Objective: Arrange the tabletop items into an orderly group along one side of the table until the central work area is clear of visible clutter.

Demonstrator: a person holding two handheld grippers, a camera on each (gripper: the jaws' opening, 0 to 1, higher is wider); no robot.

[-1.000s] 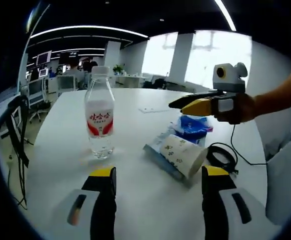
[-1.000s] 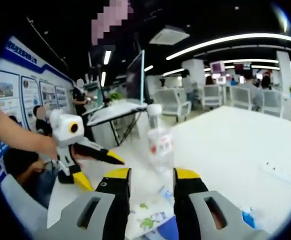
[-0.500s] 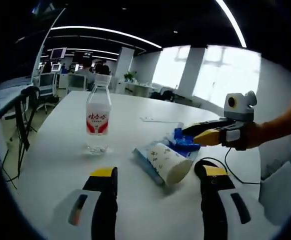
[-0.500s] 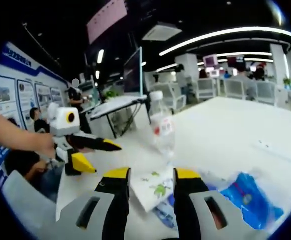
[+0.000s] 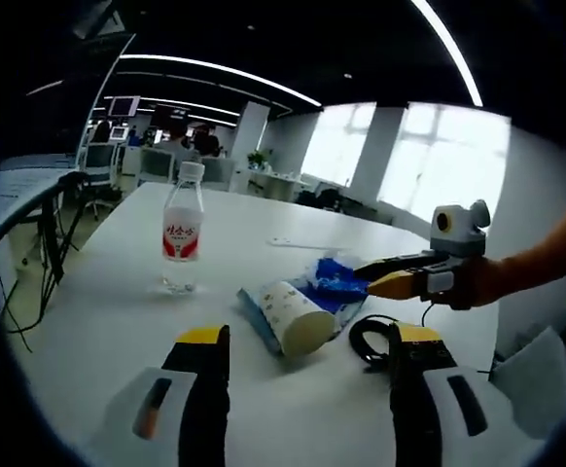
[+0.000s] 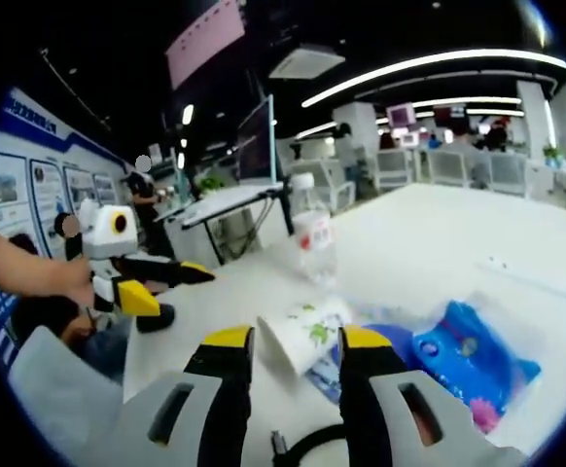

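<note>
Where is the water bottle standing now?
In the left gripper view the water bottle stands upright on the white table, left of the tipped paper cup and apart from it.

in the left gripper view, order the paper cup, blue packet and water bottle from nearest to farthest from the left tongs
1. paper cup, lying on its side just ahead of the left tongs.
2. blue packet, behind the cup, toward the right.
3. water bottle, upright, farther off on the left.

One water bottle, red label, upright. One paper cup, on its side. One blue snack bag. One flat blue-white packet under cup. One black cable coil. One white table.
</note>
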